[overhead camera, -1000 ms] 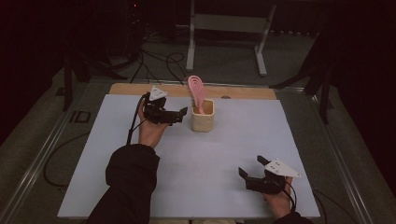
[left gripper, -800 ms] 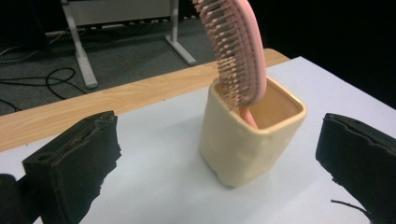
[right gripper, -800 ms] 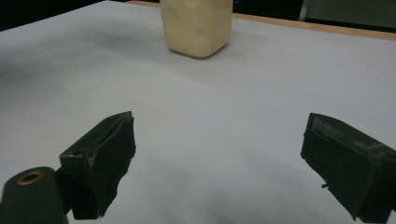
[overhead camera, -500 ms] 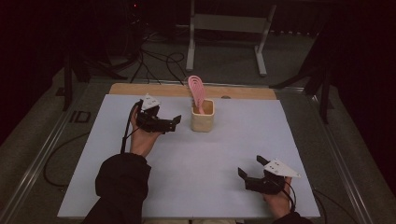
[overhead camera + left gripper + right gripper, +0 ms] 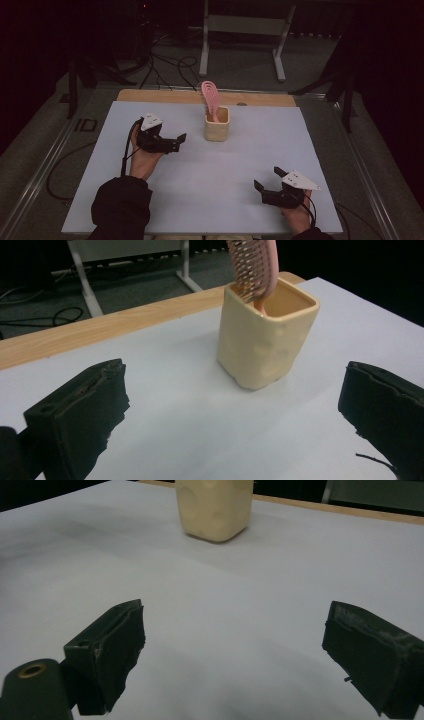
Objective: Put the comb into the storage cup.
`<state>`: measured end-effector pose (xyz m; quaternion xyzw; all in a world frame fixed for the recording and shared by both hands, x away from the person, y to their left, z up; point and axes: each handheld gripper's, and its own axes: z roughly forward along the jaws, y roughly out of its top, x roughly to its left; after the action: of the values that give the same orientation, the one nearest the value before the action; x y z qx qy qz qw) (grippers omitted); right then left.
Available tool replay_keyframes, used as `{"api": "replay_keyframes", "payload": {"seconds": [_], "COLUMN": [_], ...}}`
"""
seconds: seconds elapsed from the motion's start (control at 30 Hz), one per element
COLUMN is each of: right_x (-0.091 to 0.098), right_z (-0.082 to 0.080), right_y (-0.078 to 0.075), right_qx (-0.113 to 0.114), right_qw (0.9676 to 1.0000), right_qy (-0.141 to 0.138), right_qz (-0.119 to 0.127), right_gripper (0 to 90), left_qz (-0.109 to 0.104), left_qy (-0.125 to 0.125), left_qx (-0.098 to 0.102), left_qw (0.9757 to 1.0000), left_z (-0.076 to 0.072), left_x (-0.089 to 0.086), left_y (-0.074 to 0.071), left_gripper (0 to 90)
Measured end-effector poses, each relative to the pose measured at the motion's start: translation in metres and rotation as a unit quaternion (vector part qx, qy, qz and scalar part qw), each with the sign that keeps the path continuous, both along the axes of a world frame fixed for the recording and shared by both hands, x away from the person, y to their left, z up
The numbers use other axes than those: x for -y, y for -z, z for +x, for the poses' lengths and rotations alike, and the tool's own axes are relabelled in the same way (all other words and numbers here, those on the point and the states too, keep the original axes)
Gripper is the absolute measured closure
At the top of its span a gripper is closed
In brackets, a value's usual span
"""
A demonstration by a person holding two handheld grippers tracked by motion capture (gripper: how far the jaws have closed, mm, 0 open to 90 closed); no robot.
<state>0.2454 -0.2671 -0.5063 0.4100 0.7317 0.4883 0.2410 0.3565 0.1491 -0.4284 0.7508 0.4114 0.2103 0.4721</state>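
A cream square cup (image 5: 217,131) stands on the white sheet toward the far middle, with a pink slotted brush (image 5: 210,96) upright in it. My left gripper (image 5: 178,142) is a short way to the left of the cup, its jaws open and empty, pointing at it. In the left gripper view the cup (image 5: 265,342) and brush (image 5: 252,265) sit just ahead, between the wide-apart jaws of the left gripper (image 5: 235,400). My right gripper (image 5: 268,179) rests near the front right, open and empty. The right gripper view shows the right gripper (image 5: 240,645) with the cup (image 5: 214,507) far ahead.
The white sheet (image 5: 240,160) covers the table, leaving a wooden strip (image 5: 165,96) bare along the far edge. Behind the table a metal stand (image 5: 242,30) and cables (image 5: 165,65) are on the floor. A black cable (image 5: 125,155) trails from the left gripper.
My left gripper has drawn back from the cup, leftward and toward the person, with its jaws open. The right gripper has stayed put. The cup and brush have not moved.
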Motion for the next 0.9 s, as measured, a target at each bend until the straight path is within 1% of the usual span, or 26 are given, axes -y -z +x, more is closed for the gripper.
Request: {"api": "replay_keyframes", "payload": {"seconds": [0.13,0.63,0.8,0.9], "right_x": [0.000,-0.002,-0.002,-0.002], "right_z": [0.000,0.000,0.001,0.001], "right_y": [0.000,0.001,0.001,0.001], "right_qx": [0.001,0.001,0.001,0.001], "right_qw": [1.0000,1.0000,1.0000,1.0000], "right_qy": [0.000,-0.001,-0.002,-0.001], "right_qz": [-0.002,-0.001,-0.001,0.000], "right_gripper": [9.4,9.4,9.4,9.4], "left_qz": [0.010,0.006,0.004,0.007], "left_qy": [-0.001,-0.014,-0.017,-0.019], "left_qx": [0.004,0.013,0.014,0.016], "left_qw": [0.9999,0.9998,0.9998,0.9997], "left_z": [-0.007,-0.035,-0.041,-0.047], "left_x": [-0.006,-0.033,-0.038,-0.041], "left_y": [0.003,0.015,0.018,0.021], "left_gripper": [0.0,0.0,0.0,0.0]}}
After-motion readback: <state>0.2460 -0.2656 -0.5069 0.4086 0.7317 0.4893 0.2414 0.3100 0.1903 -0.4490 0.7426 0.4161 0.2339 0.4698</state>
